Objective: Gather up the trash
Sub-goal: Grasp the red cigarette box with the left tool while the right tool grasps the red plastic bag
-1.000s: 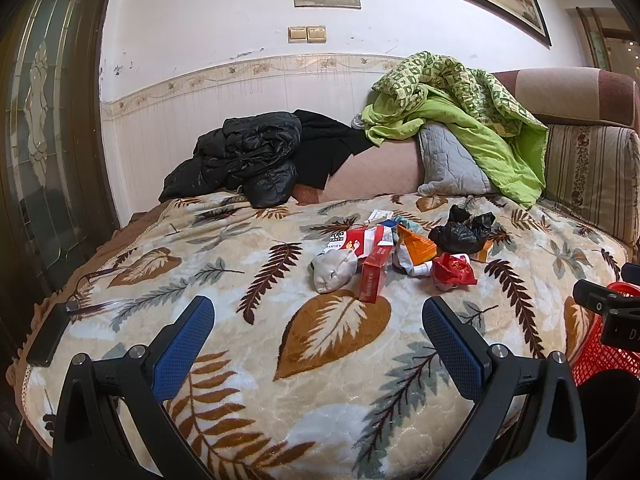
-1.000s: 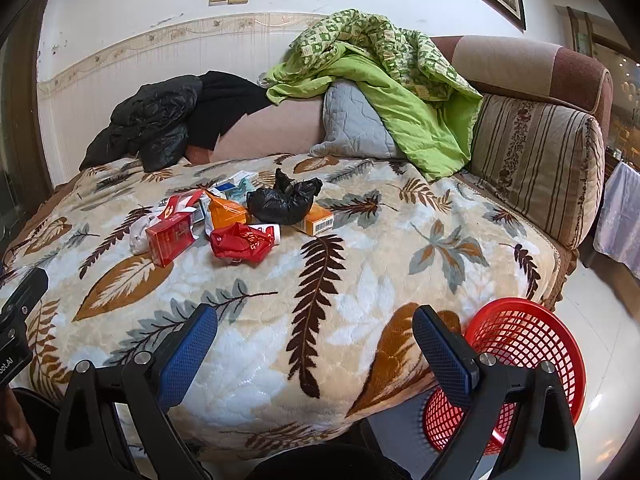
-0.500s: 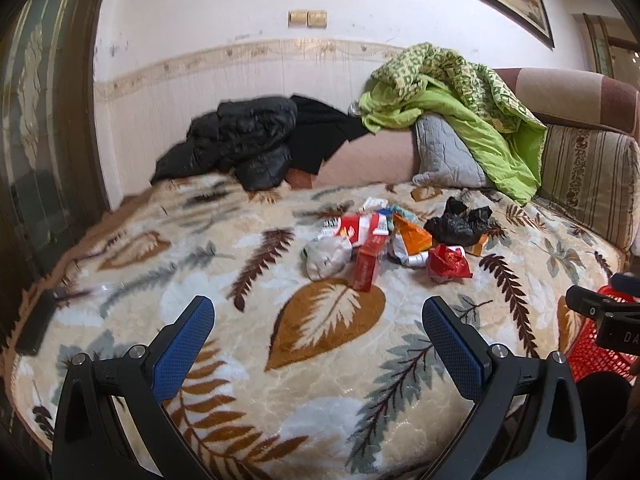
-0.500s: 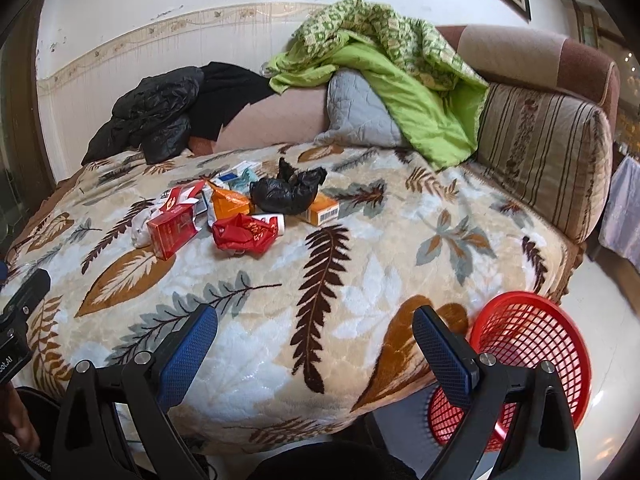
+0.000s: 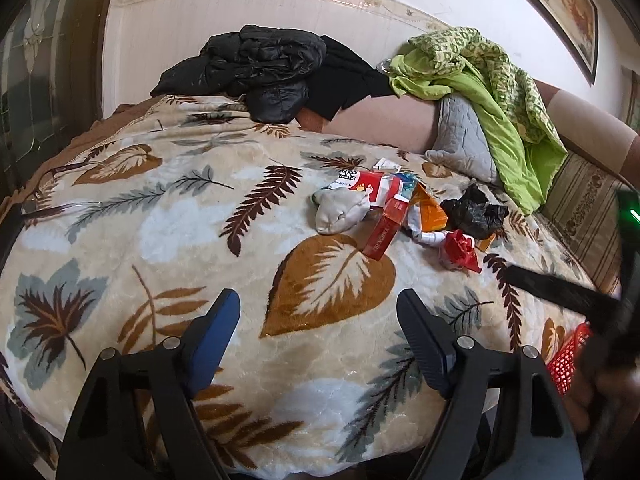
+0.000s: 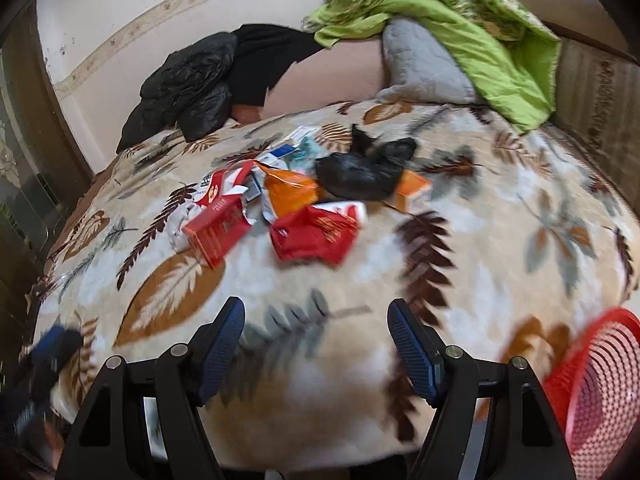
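A heap of trash lies mid-sofa on the leaf-patterned blanket (image 5: 160,220): a red carton (image 5: 386,230), a crumpled red wrapper (image 6: 316,234), an orange packet (image 6: 290,192), a black plastic bag (image 6: 360,170) and a grey wad (image 5: 340,212). My left gripper (image 5: 318,320) hovers over the blanket short of the heap, its jaws closing with nothing between them. My right gripper (image 6: 316,328) points down just before the red wrapper, jaws also closing on nothing. A red mesh basket (image 6: 596,396) stands on the floor at the right.
Black jackets (image 5: 260,68) and a green quilt (image 5: 500,80) over a grey cushion (image 5: 464,144) are piled at the sofa's back. A striped armrest (image 5: 584,200) bounds the right side. A dark glass door (image 5: 36,80) stands at the left.
Both grippers moved in toward the heap and tilted down; the trash looks larger and nearer. The jaws of both have narrowed. The right wrist view is blurred by motion.
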A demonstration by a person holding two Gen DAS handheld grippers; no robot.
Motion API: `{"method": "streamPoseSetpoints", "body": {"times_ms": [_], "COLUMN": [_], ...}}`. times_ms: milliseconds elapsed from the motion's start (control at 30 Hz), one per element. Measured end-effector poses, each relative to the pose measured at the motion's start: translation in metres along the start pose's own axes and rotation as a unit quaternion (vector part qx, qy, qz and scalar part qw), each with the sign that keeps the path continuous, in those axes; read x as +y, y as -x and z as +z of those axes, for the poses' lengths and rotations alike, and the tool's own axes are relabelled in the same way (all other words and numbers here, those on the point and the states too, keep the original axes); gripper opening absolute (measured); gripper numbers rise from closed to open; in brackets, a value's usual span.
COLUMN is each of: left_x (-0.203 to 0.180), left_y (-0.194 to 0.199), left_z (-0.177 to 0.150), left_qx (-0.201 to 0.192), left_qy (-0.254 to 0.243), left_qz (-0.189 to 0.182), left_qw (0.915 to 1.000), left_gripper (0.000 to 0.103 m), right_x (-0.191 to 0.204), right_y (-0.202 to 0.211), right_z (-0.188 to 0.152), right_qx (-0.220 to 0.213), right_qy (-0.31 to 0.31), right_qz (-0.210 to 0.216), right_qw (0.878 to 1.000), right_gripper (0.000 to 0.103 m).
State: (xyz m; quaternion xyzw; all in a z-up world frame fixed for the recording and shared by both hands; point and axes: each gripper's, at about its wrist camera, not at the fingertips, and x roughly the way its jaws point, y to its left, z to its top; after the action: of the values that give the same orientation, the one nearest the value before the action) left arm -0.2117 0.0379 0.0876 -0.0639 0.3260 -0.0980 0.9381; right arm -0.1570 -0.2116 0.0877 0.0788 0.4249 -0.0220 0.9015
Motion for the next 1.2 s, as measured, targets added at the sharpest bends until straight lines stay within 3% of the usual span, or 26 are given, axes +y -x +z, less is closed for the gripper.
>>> {"method": "streamPoseSetpoints", "body": {"times_ms": [200, 267, 300, 333, 400, 600, 667, 733, 867, 967, 1067, 1200], "left_x": [0.002, 0.0, -0.002, -0.004, -0.008, -0.023, -0.031, -0.042, -0.062, -0.07, -0.071, -0.068], "left_y": [-0.012, -0.018, -0.021, -0.024, -0.032, -0.06, -0.072, -0.091, -0.128, -0.154, -0.177, -0.179], "left_z": [0.011, 0.015, 0.016, 0.017, 0.022, 0.041, 0.051, 0.062, 0.072, 0.07, 0.069, 0.07], "left_qx": [0.022, 0.031, 0.035, 0.039, 0.043, 0.045, 0.044, 0.055, 0.075, 0.091, 0.116, 0.106], "left_qy": [-0.009, -0.015, -0.019, -0.021, -0.027, -0.048, -0.056, -0.057, -0.067, -0.076, -0.075, -0.07], "left_qz": [-0.003, -0.004, -0.005, -0.007, -0.016, -0.023, -0.024, -0.031, -0.032, -0.018, -0.019, -0.021], "left_qw": [0.9997, 0.9994, 0.9992, 0.999, 0.9986, 0.9976, 0.9971, 0.9964, 0.9944, 0.9927, 0.9902, 0.9917], "left_gripper": [0.072, 0.072, 0.072, 0.072, 0.072, 0.071, 0.069, 0.06, 0.057, 0.05, 0.026, 0.021], "right_x": [0.029, 0.033, 0.031, 0.029, 0.024, 0.003, -0.006, -0.014, -0.028, -0.03, -0.029, -0.028], "right_y": [-0.048, -0.066, -0.071, -0.077, -0.076, -0.038, -0.025, -0.016, -0.01, -0.012, -0.011, -0.015], "right_z": [0.032, 0.035, 0.034, 0.033, 0.033, 0.03, 0.025, 0.024, 0.023, 0.023, 0.022, 0.023], "right_qx": [-0.018, -0.015, -0.011, -0.003, -0.009, -0.071, -0.08, -0.092, -0.099, -0.094, -0.096, -0.09], "right_qy": [0.039, 0.06, 0.061, 0.061, 0.056, 0.027, 0.011, 0.0, -0.023, -0.027, -0.018, -0.016], "right_qz": [-0.02, -0.044, -0.043, -0.039, -0.029, 0.005, 0.017, 0.019, 0.023, 0.027, 0.03, 0.036], "right_qw": [0.999, 0.997, 0.997, 0.997, 0.998, 0.997, 0.997, 0.996, 0.995, 0.995, 0.995, 0.995], "right_gripper": [0.068, 0.054, 0.039, 0.03, 0.022, 0.019, 0.019, 0.019, 0.019, 0.019, 0.019, 0.019]}}
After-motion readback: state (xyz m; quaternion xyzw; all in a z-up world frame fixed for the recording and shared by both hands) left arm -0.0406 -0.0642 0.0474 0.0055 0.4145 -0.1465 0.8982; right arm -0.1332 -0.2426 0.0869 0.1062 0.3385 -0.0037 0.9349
